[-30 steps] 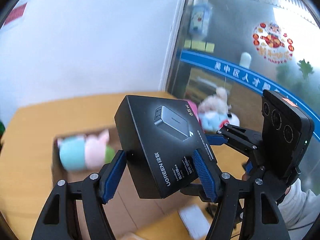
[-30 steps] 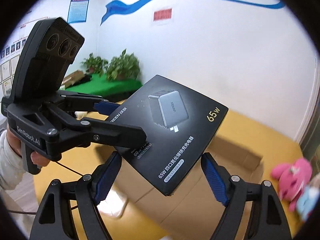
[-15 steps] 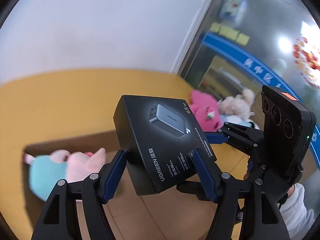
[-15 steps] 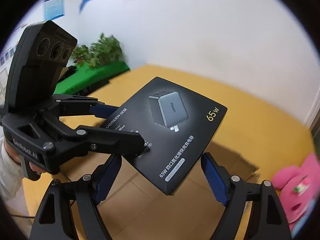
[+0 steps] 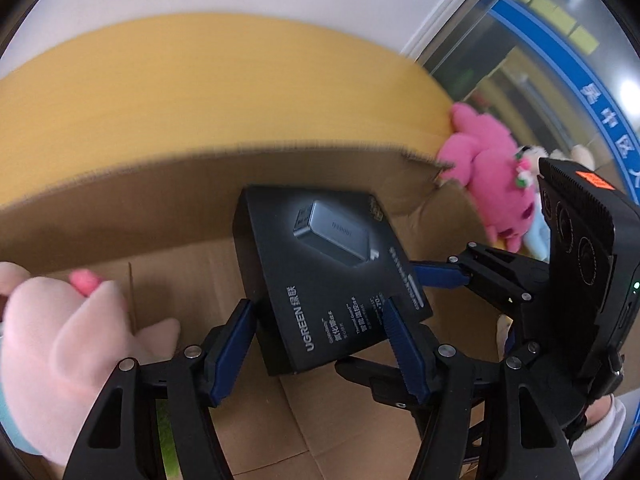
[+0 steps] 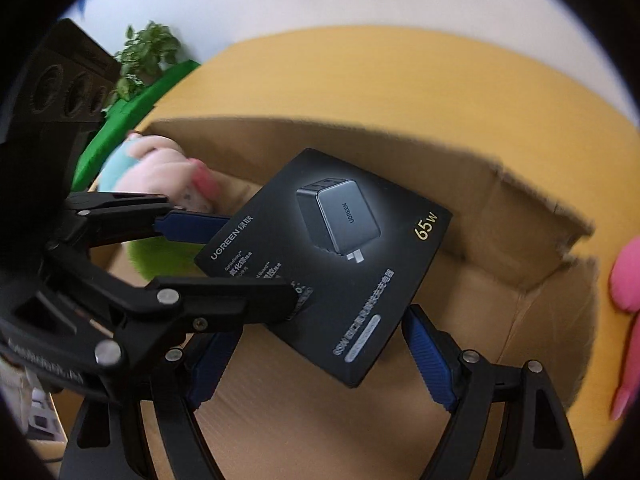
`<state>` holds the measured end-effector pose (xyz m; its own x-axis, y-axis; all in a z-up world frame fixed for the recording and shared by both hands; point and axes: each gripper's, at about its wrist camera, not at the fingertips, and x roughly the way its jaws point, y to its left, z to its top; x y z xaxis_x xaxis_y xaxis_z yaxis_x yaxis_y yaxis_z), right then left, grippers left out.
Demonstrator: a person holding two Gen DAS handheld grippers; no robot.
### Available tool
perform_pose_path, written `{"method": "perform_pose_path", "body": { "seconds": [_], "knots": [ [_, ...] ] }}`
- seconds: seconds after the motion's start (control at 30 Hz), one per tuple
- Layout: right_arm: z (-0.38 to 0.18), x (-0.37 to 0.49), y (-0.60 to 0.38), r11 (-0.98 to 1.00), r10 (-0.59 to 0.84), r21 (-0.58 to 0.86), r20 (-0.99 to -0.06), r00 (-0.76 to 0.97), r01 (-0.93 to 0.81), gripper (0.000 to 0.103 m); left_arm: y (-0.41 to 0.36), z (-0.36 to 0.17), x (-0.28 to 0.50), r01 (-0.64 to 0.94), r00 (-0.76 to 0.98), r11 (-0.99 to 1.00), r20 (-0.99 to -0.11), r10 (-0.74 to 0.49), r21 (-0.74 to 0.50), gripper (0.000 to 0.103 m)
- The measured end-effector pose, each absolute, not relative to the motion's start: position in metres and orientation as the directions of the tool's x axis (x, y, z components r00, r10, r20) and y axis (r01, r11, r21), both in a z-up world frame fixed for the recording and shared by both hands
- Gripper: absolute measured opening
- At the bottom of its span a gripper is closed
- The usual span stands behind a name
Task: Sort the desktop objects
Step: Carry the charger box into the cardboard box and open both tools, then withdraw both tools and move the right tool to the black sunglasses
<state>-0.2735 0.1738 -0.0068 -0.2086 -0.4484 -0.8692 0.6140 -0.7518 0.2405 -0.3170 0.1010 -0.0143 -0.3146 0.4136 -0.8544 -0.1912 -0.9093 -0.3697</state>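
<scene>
Both the left hand-held gripper (image 5: 320, 332), its jaws closing, and the right hand-held gripper (image 6: 324, 356) are grasping the flat black cardboard charger box (image 5: 320, 280) above the open brown cardboard carton (image 5: 400, 420) on the yellow surface (image 5: 200, 88).

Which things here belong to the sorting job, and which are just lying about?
Job: charger box, cardboard box, pale plush inside it, pink plush outside it.
Lying about: potted plant, green surface, yellow table.

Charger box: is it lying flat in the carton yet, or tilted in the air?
Tilted and off the floor. The charger box hangs over the open cardboard carton, one corner low, between both hand-held grippers.
</scene>
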Motion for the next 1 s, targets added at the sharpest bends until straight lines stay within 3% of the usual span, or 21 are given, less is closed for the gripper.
{"method": "perform_pose_path", "body": {
  "seconds": [0.2,0.37,0.6,0.8,1.0],
  "knots": [
    [-0.014,-0.250,0.181,-0.801,-0.339,0.147,-0.910,-0.238,0.580,0.082,0.106,-0.006,-0.303,-0.186,-0.317,-0.904,-0.847,0.427,-0.386,0.062],
    [0.026,-0.203,0.189,-0.834,-0.346,0.119,-0.874,-0.342,0.539,0.082,0.091,0.068,-0.244,-0.277,-0.486,-0.916,-0.780,0.395,-0.292,0.064],
    [0.097,-0.133,0.200,-0.864,-0.449,0.175,-0.694,-0.563,0.473,0.085,0.046,0.158,-0.113,-0.276,-0.735,-0.954,-0.613,0.290,-0.120,0.094],
    [0.106,-0.065,0.178,-0.879,-0.427,0.121,-0.627,-0.652,0.461,0.085,0.021,0.164,-0.025,-0.181,-0.826,-0.983,-0.541,0.158,-0.010,0.097],
    [0.117,-0.016,0.186,-0.909,-0.355,0.044,-0.604,-0.713,0.415,0.085,0.004,0.160,0.027,-0.089,-0.883,-0.994,-0.456,0.110,-0.066,0.100]
  ]
}}
